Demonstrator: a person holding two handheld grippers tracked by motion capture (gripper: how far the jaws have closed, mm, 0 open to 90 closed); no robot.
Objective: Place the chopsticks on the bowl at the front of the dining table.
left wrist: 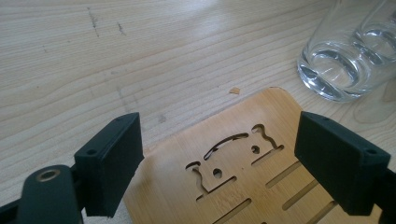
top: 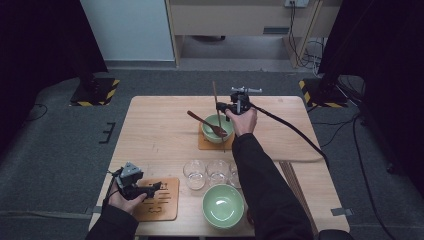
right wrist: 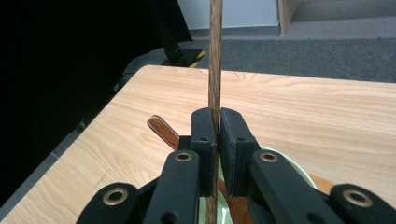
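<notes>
The right gripper (right wrist: 218,135) is pinching a wooden chopstick (right wrist: 215,56) between its pressed jaws; the stick is standing upright, with the green bowl (top: 218,128) and wooden spoon (top: 206,123) just below the jaws. The left gripper (left wrist: 218,158) is holding its jaws spread above the bamboo coaster (left wrist: 238,163) on the table (left wrist: 140,56), gripping nothing.

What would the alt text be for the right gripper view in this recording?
The right claw is shut on a thin upright wooden chopstick, which runs from the top edge down between its black jaws. Below the jaws sits a pale green bowl with a brown wooden spoon resting in it, on a light wooden table with grey floor beyond.
</notes>
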